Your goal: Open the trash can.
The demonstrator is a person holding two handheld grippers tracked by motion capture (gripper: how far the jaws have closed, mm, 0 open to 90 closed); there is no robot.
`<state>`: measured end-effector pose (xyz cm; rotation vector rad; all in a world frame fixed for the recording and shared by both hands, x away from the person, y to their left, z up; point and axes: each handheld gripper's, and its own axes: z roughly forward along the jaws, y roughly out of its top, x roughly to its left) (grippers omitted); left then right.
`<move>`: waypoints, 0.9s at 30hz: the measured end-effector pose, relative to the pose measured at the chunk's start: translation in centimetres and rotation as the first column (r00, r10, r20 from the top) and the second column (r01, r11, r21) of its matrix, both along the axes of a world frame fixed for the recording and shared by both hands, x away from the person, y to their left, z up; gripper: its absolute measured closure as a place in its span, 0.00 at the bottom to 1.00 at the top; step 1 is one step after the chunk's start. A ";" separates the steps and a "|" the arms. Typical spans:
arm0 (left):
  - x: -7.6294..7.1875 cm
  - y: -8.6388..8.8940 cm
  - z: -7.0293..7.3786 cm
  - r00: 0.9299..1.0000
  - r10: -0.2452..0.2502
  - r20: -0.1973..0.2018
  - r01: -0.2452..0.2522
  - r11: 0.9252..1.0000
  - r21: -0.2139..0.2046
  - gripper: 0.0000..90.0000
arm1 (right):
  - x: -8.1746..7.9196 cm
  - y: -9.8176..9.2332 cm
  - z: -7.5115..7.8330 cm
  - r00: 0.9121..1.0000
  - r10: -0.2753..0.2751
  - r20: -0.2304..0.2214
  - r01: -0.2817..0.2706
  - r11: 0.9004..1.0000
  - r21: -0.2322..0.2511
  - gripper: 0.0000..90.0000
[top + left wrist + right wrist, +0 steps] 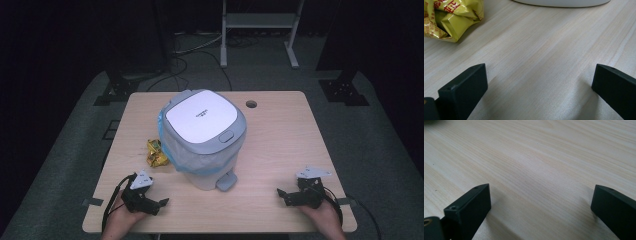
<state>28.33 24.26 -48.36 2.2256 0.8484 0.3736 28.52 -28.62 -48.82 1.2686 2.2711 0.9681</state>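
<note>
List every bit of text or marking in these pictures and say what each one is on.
Bin lid: a short grey word near its middle, too small to read.
Yellow wrapper: red printed characters near its top edge in the left gripper view, creased and cut off, not readable; rows of tiny red print lower down, blurred.
Nothing readable on the table or on either gripper.

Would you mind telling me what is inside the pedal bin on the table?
The pedal bin is lined with a blue-edged liner bag folded over its rim. Its white lid is shut, so any contents are hidden.
</note>
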 end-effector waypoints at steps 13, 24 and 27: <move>0.0 0.0 0.0 1.000 0.005 0.001 -0.005 1.000 0.000 0.00 | -0.1 -0.2 0.2 1.000 0.008 -0.012 -0.008 1.000 -0.010 0.02; 0.1 0.0 0.0 1.000 0.007 0.001 -0.007 1.000 0.001 0.00 | 0.2 -0.1 0.9 1.000 0.019 -0.007 -0.019 1.000 -0.001 0.02; 0.1 -0.1 0.0 1.000 0.008 0.001 -0.008 1.000 0.001 0.00 | 0.2 0.1 1.3 0.999 0.032 0.002 -0.032 0.999 0.011 0.02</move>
